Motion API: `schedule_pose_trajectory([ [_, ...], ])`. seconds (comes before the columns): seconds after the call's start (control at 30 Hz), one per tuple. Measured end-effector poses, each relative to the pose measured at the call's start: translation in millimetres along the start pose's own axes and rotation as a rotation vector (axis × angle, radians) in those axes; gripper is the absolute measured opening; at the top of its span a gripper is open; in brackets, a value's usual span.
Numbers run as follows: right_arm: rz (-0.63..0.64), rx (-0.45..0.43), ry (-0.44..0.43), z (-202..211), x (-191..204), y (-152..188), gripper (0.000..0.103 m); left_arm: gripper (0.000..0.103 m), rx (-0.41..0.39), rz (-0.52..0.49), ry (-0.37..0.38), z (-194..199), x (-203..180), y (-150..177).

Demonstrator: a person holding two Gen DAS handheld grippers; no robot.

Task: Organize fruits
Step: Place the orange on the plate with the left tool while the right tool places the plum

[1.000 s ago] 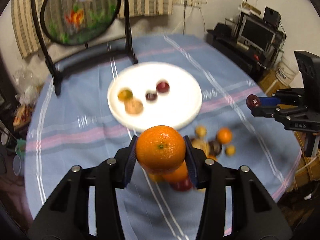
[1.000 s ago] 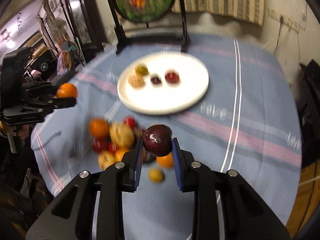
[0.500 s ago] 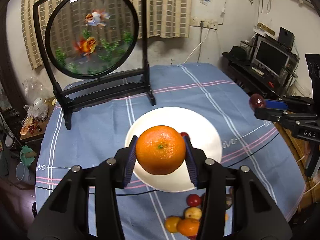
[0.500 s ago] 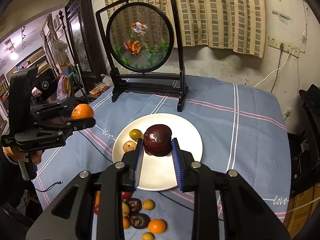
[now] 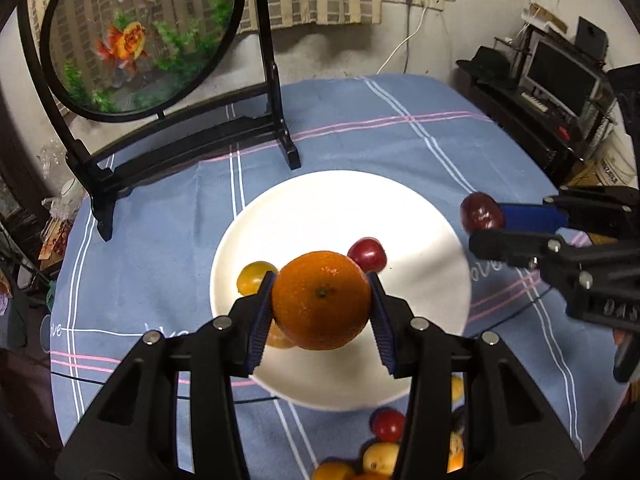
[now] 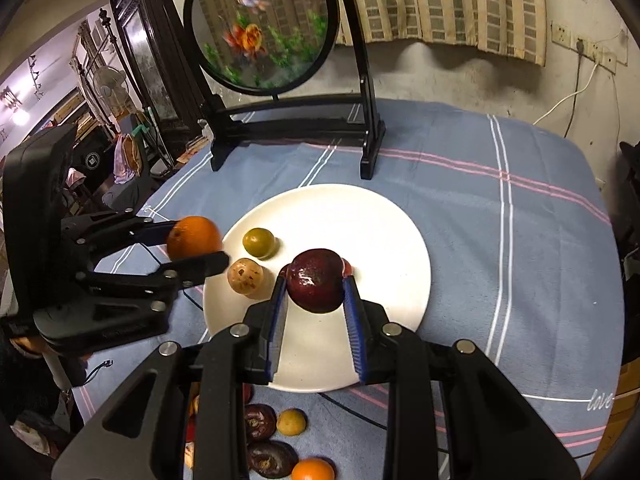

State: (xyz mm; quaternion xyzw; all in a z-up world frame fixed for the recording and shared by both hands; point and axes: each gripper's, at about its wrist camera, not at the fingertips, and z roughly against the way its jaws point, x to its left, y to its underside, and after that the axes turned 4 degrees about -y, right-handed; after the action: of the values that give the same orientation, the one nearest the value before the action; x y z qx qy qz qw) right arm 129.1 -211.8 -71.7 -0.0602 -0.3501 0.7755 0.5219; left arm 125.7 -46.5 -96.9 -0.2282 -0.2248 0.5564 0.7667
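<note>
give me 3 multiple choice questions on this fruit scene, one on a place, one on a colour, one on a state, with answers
1. Where is the green-yellow fruit?
A. on the white plate
B. on the tablecloth
C. in the right tongs

2. What colour is the fruit in the right tongs?
A. bright yellow
B. dark red
C. green

3. What state are the left tongs in?
A. open and empty
B. shut on a plum
C. shut on the orange

Answers:
1 A, it rests on the plate's left part beside a spotted tan fruit.
2 B, the dark red plum sits between the blue pads.
3 C, both pads press the orange's sides above the plate.
</note>
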Motion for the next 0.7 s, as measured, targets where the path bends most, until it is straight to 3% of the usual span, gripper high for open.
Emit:
schedule_pose_trajectory([
  [0.7,-0.014,0.077,-0.012,-44,-18,0,0.028,0.045,0.062,0.011,-0.057,-47,2,-13],
])
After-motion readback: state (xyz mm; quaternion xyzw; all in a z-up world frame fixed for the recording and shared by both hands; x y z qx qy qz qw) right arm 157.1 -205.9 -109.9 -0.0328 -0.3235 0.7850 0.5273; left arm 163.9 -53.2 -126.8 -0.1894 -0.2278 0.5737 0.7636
